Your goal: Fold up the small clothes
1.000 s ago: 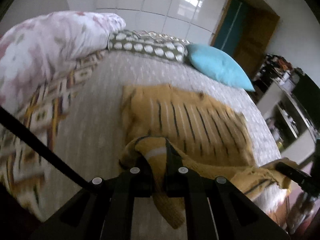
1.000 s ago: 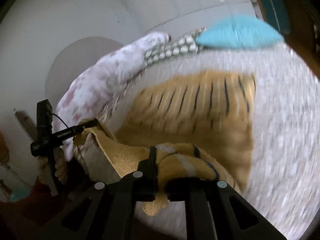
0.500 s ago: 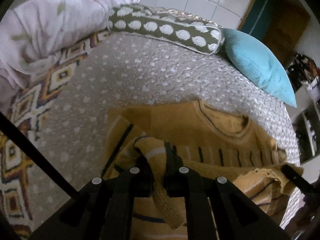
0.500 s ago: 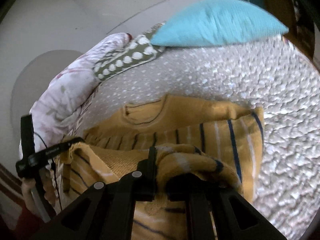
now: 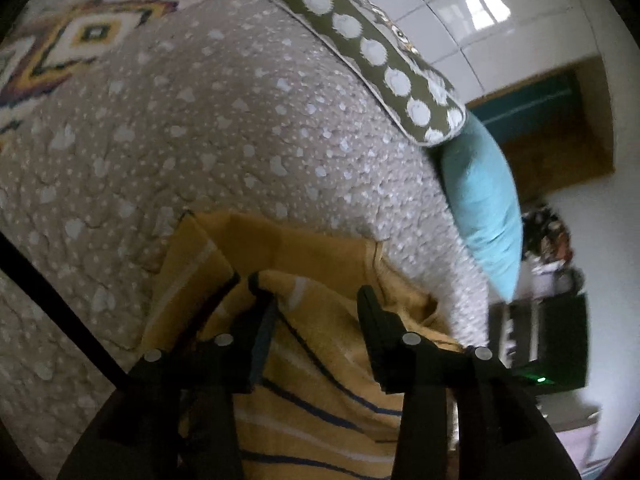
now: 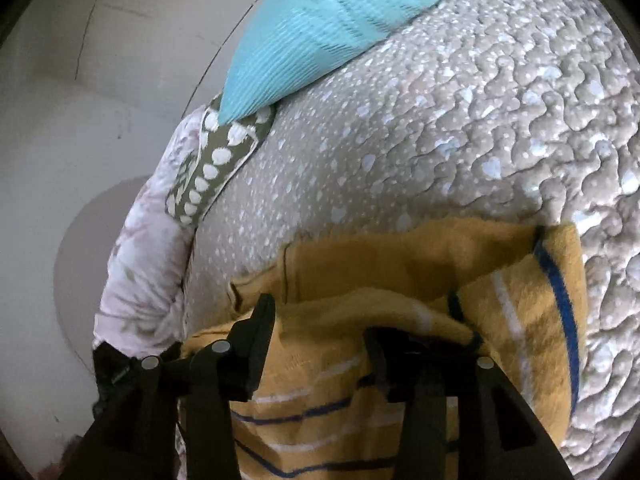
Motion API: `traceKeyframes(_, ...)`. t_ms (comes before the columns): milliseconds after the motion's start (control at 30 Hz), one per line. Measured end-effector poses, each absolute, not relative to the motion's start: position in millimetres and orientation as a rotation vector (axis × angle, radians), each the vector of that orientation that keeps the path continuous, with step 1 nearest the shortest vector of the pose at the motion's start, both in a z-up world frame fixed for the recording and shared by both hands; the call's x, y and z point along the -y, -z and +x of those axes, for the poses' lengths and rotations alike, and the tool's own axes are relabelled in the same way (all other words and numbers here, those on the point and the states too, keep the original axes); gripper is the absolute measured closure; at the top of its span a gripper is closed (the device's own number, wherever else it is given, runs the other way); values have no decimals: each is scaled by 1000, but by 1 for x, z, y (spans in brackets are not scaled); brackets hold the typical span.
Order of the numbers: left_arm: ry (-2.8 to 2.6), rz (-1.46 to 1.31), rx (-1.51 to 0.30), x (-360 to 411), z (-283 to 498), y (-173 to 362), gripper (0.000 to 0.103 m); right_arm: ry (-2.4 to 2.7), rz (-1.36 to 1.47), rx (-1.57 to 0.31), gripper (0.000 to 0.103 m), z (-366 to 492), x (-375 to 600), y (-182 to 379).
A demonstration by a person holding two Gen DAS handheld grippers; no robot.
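A yellow knit sweater with navy and white stripes lies folded over itself on the grey quilted bed; it also shows in the right wrist view. My left gripper is open, its fingers standing apart over the folded hem near the sweater's left edge. My right gripper is open too, its fingers spread over the folded hem near the right side, with a fold of knit resting against the right finger. Neither holds the cloth.
The grey dotted quilt covers the bed. A green dotted pillow and a turquoise cushion lie at the head; the cushion also shows in the right wrist view. A floral duvet is bunched at the left.
Both grippers carried the sweater's hem forward over its body toward the collar, came down low, then opened and let the hem go.
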State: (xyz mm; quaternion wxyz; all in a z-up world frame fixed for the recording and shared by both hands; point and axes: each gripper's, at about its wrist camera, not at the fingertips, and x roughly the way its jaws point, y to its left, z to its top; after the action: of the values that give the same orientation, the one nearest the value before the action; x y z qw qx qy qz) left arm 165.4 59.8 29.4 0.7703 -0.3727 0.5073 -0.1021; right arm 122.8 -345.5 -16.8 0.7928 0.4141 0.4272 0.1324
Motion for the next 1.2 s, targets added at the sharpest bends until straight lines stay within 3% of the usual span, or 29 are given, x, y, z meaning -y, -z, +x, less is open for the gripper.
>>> traceKeyframes(100, 238, -904, -1084, -71, 165, -30, 63, -267, 911, -912, 51, 129, 350, 12)
traceKeyframes(233, 194, -899, -1040, -83, 160, -44, 56, -237, 981, -878, 29, 135, 363, 1)
traceKeyframes(367, 160, -904, -1000, -103, 149, -60, 41, -194, 970, -848, 29, 128, 377, -17)
traceKeyframes(600, 135, -598, -1031, -108, 98, -74, 37, -222, 639, -908, 29, 57, 376, -42)
traceKeyframes(900, 273, -390, -1109, -91, 22, -13, 36, -225, 434, -972, 29, -47, 358, 0)
traceKeyframes(933, 262, -366, -1098, -88, 18, -10, 36, -233, 445, -977, 34, -50, 355, 6)
traceKeyframes(967, 249, -329, -1094, -85, 15, -10, 44, -238, 466, -978, 56, -52, 353, 13)
traceKeyframes(1000, 239, -304, -1103, -83, 15, -11, 69, -233, 472, -982, 65, -52, 352, 16)
traceKeyframes(1067, 275, -297, -1144, -83, 16, -21, 95, -227, 504, -978, 89, -54, 358, 15)
traceKeyframes(1200, 169, -73, -1065, -86, 9, -57, 96, -197, 549, -964, 94, -68, 383, 3)
